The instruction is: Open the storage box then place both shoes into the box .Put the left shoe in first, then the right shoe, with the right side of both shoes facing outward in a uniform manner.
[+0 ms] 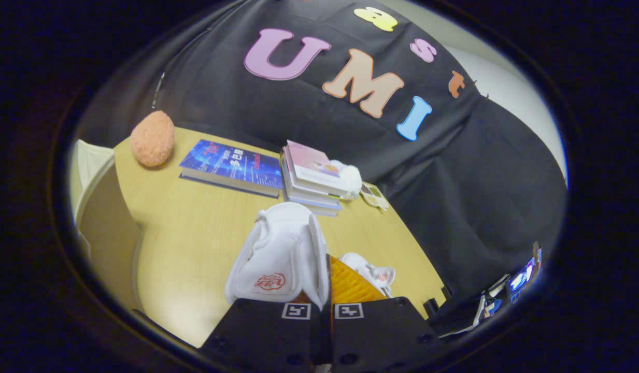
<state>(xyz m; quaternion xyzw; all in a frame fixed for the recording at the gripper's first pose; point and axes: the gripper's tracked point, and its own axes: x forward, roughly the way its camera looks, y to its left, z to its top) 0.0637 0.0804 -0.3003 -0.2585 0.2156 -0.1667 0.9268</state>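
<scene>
Wooden tabletop [195, 233] stretching ahead of us, we are carrying a white shoe [280, 254] clear of it.

We are gripping the shoe's edge with the gripper [323, 311] clenched, fingers nearly closed on it; the second white shoe [371, 272] is lying just beyond, beside an orange panel [348, 282], possibly the storage box, though we are unsure. With so thin a pinch, the dangling shoe is risking a slip or twist, spoiling its facing. Stacked books [311, 181] are sitting farther back.
</scene>
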